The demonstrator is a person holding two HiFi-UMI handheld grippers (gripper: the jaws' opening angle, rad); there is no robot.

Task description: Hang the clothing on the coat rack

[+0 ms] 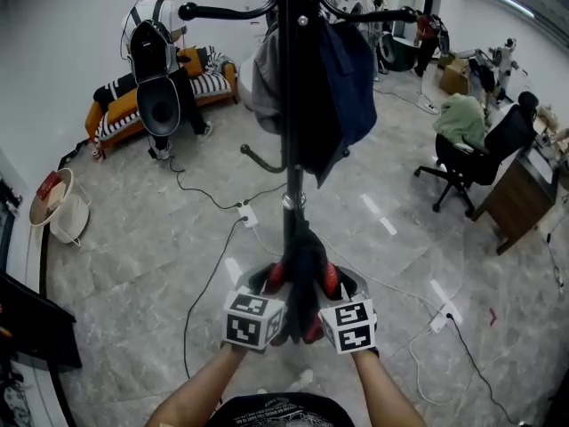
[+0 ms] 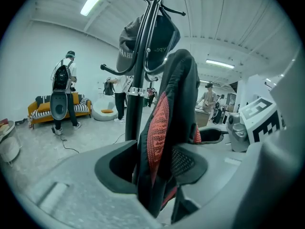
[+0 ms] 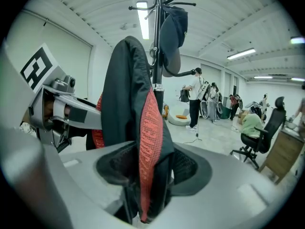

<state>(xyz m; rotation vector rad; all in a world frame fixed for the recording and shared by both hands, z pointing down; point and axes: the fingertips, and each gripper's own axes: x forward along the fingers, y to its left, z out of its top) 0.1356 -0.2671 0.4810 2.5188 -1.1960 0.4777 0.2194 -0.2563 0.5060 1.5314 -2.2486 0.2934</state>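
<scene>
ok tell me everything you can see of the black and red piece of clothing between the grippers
The black and red garment is soft dark fabric with red knitted-looking bands, bunched into a narrow upright fold. It sits low, just in front of the coat rack pole. It passes between the parted jaws of the left gripper and the right gripper. What bears its top cannot be told.
</scene>
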